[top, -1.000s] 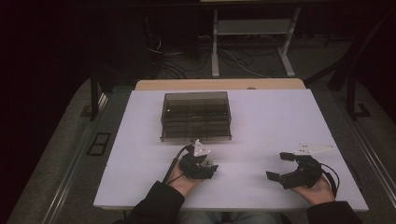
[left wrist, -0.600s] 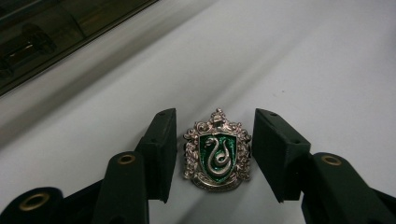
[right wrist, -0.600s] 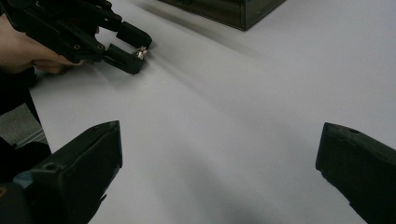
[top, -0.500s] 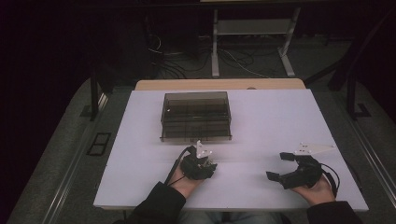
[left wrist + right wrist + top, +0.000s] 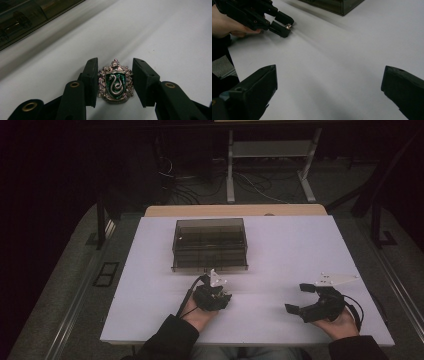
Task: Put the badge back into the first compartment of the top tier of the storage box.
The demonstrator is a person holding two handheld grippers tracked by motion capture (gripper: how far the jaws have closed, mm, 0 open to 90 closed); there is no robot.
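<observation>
Jaws of the left gripper (image 5: 115,82) have just been closing – now clamped on the crest badge (image 5: 115,82), flat on the white table (image 5: 162,32); right gripper (image 5: 329,92) jaws wide apart.

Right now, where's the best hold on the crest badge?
Across its two side edges, coming in low along the table. The crest badge lies flat, its sides the narrow span; the left gripper already sits that way, jaws just closed onto it.
</observation>
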